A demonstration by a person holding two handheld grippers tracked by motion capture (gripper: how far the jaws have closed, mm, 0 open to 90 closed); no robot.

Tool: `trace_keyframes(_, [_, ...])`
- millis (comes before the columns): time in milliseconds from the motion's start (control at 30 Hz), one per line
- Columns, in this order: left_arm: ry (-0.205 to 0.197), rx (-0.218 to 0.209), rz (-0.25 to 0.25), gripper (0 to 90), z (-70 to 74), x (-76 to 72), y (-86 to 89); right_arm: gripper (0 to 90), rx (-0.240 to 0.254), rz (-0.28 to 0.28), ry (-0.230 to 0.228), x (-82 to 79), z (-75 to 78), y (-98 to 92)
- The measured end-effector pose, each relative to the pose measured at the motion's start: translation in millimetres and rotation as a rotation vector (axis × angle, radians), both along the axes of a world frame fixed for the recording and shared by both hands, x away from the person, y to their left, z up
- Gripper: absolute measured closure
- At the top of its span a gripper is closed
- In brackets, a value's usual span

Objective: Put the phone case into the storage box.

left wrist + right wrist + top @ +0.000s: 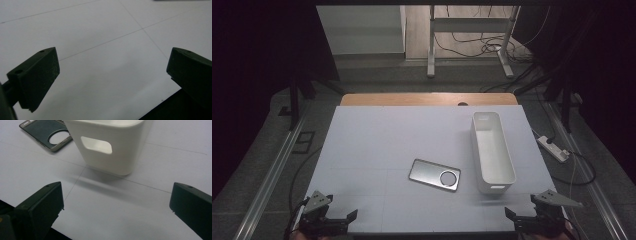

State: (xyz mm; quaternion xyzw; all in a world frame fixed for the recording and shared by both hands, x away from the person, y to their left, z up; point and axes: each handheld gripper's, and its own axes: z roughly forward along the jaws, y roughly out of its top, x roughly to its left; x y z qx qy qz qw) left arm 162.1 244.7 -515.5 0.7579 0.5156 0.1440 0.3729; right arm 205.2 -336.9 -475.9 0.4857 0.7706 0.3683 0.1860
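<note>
Phone back cover (434, 174): one silver-grey plate with a round camera cutout, lying flat near the middle of the table, just left of the bin and apart from it; in the right gripper view (47, 133) it lies at upper left, its dark inner face and ring-shaped opening showing.
Bin (492, 150): one long white plastic container, open side up, standing on the right half of the table with its length running away from the person; its near end wall with a handle slot (96, 145) faces the right gripper.
Table (377, 145): one pale sheet-covered surface crossed by thin seam lines, with a strip of wood showing at the far edge.
Left gripper (343, 219): one, held low at the near left corner of the table, jaws pointing inward to the right; in its own view (112, 72) the two black jaws stand wide apart over bare tabletop, holding nothing.
Right gripper (518, 216): one, held low at the near right corner just in front of the bin, well apart from the cover; its jaws (116, 202) are spread wide, empty, touching neither bin nor cover.
Floor beyond: one power strip (553, 148) to the right of the table, and loose cables under a desk frame at the back.
</note>
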Motion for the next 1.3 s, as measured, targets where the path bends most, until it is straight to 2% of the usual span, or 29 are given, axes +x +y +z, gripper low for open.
trace_keyframes(100, [-0.002, 0.016, -0.015, 0.0, 2.8, 4.5, -4.3, 0.0, 0.004, -0.002, 0.001, 0.0, 0.1, -0.4])
trace_keyframes(333, [0.009, 0.012, -0.043, 0.0, 5.7, 14.0, -10.2, 0.0, -0.001, 0.000, 0.001, 0.0, -0.1, 0.2])
trace_keyframes(700, [0.012, 0.037, -0.095, 0.0, 11.3, 34.0, -20.0, 0.0, -0.004, 0.002, 0.006, 1.3, -0.3, 1.2])
trace_keyframes(1300, [0.019, 0.098, -0.198, 0.0, 19.9, 69.0, -52.6, 0.0, 0.000, -0.003, 0.006, 1.6, -0.3, 0.6])
